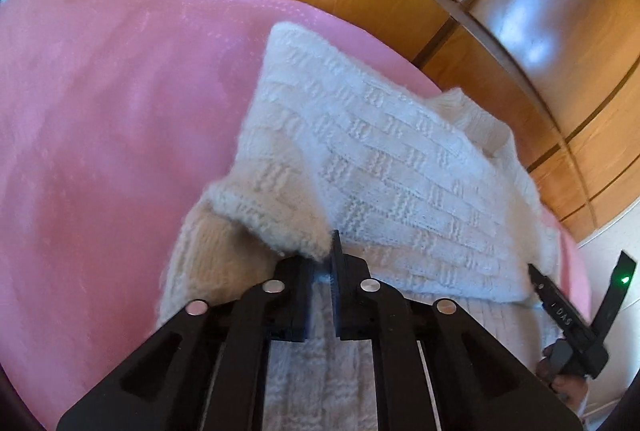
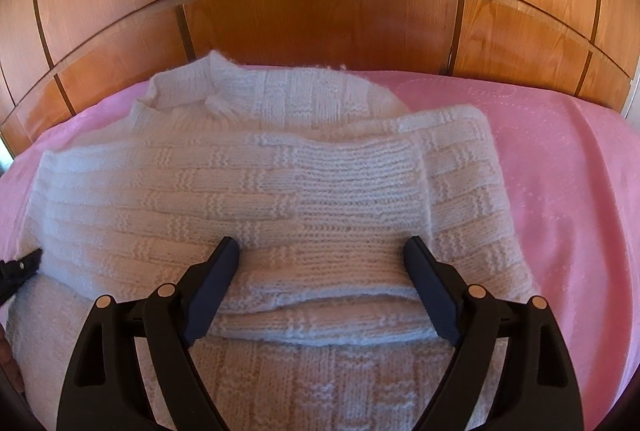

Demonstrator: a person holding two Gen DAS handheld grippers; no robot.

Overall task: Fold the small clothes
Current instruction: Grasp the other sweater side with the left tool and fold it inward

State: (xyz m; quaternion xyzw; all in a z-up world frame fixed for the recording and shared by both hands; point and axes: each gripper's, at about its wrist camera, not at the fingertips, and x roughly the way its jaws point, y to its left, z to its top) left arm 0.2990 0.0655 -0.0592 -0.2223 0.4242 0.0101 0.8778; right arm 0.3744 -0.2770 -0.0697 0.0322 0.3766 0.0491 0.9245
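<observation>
Sweater: I see a white knit sweater (image 2: 256, 191) lying on the pink blanket (image 2: 560, 191), its collar toward the far edge by the wooden panels (image 2: 320, 23).
Fold: a sleeve is laid across the body; the near part of the sweater reaches down under both grippers.
Left gripper: my left gripper (image 1: 322, 267) has its jaws drawn narrow, pinching a fuzzy edge of the sweater at the tips, at the sweater's left side.
Right gripper: my right gripper (image 2: 322, 251) stands wide, its two fingers (image 2: 224, 263) resting on the knit over the near fold, with cloth between them but not squeezed.
Cross view: the right gripper shows at the right edge of the left wrist view, a hand (image 1: 560, 379) beneath it.
Blanket: pink, bare to the right of the sweater.
</observation>
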